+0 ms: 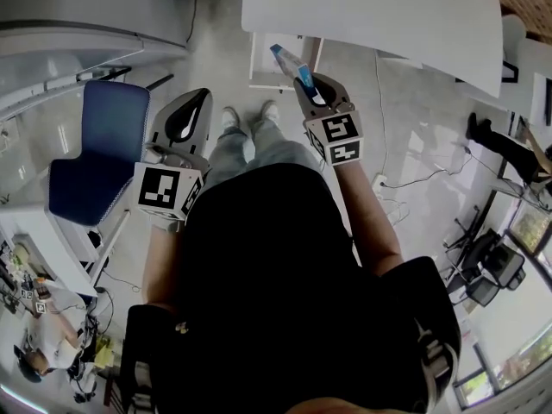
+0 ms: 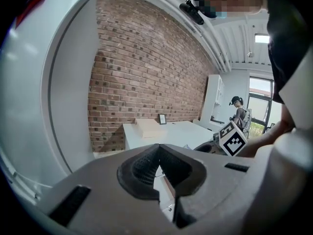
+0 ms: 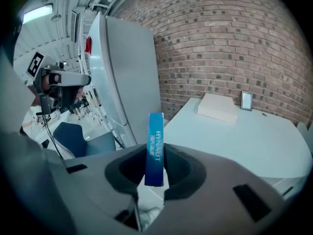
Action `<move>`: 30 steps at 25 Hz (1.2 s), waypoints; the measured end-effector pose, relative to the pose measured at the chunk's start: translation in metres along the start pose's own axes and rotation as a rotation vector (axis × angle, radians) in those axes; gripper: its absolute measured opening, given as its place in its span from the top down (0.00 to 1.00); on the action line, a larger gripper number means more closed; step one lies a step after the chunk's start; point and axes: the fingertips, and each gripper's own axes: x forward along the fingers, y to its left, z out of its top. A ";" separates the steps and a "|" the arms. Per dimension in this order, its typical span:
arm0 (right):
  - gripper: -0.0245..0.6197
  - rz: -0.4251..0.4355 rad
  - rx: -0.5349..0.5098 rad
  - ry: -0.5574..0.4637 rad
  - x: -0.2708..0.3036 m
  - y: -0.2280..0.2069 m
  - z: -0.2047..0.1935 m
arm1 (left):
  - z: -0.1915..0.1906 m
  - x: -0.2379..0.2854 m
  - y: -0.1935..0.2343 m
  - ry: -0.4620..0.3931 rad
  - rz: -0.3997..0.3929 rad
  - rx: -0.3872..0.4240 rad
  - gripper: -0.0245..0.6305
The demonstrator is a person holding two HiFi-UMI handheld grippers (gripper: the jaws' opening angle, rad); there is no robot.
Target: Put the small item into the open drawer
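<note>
My right gripper (image 1: 309, 89) is shut on a small blue box (image 1: 287, 62), a slim carton with white lettering that stands upright between the pads (image 3: 155, 148). It hangs just in front of the near edge of the white table (image 1: 371, 15). Below that edge sits a white drawer unit (image 1: 259, 59); I cannot tell from here how far it stands open. My left gripper (image 1: 191, 109) is held lower on the left, over the floor, with its tips together (image 2: 159, 148) and nothing between them.
A blue chair (image 1: 102, 153) stands at the left. On the table (image 3: 234, 131) lie a flat white box (image 3: 217, 106) and a small picture frame (image 3: 246, 100), against a brick wall (image 3: 220, 43). A large white cabinet (image 3: 127, 77) stands left of the table. Cables trail on the floor (image 1: 405, 179).
</note>
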 end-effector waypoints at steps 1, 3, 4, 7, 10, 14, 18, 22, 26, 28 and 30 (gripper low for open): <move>0.83 0.004 0.002 0.015 0.009 -0.003 -0.006 | -0.003 0.002 0.002 0.005 0.008 -0.005 0.96; 0.82 0.009 0.001 0.045 0.028 -0.009 -0.017 | -0.012 0.004 0.005 0.022 0.022 -0.017 0.96; 0.82 0.012 -0.003 0.060 0.038 -0.011 -0.024 | -0.017 0.004 0.006 0.033 0.029 -0.025 0.96; 0.83 0.023 -0.024 0.106 0.066 -0.014 -0.045 | -0.034 0.005 0.009 0.064 0.052 -0.050 0.96; 0.83 0.031 -0.035 0.139 0.091 -0.018 -0.063 | -0.047 0.010 0.011 0.085 0.072 -0.072 0.96; 0.82 0.040 -0.035 0.176 0.124 -0.021 -0.085 | -0.061 0.017 0.015 0.104 0.082 -0.083 0.96; 0.82 0.037 -0.046 0.207 0.157 -0.028 -0.105 | -0.075 0.022 0.019 0.129 0.089 -0.090 0.96; 0.82 0.033 -0.056 0.256 0.184 -0.031 -0.129 | -0.094 0.023 0.024 0.148 0.098 -0.107 0.96; 0.82 0.022 -0.054 0.294 0.215 -0.038 -0.163 | -0.112 0.023 0.028 0.169 0.104 -0.123 0.96; 0.82 0.014 -0.066 0.320 0.230 -0.042 -0.178 | -0.122 0.022 0.031 0.182 0.110 -0.128 0.96; 0.82 0.009 -0.081 0.340 0.244 -0.043 -0.192 | -0.133 0.021 0.035 0.195 0.119 -0.131 0.96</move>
